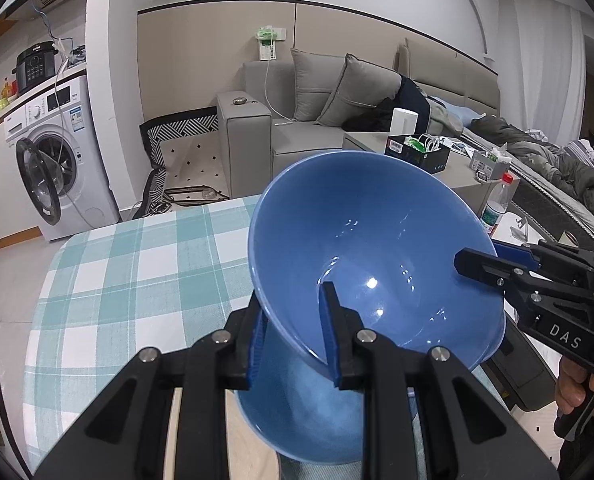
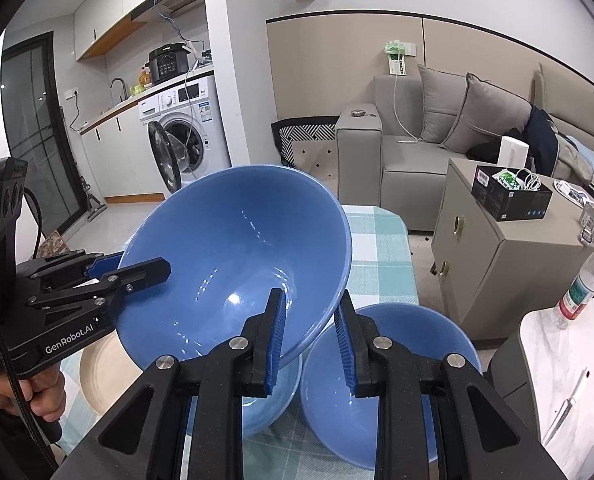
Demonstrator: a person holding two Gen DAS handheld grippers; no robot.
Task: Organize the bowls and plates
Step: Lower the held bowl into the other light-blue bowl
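Both grippers, L [image 1: 293, 332] & R [image 2: 311, 338], clamp opposite rims of tilted blue bowl [image 2: 233, 256].

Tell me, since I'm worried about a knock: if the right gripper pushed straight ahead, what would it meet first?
Nothing new: the right gripper already clamps the big blue bowl's rim. Beyond it, probably the checked tablecloth.
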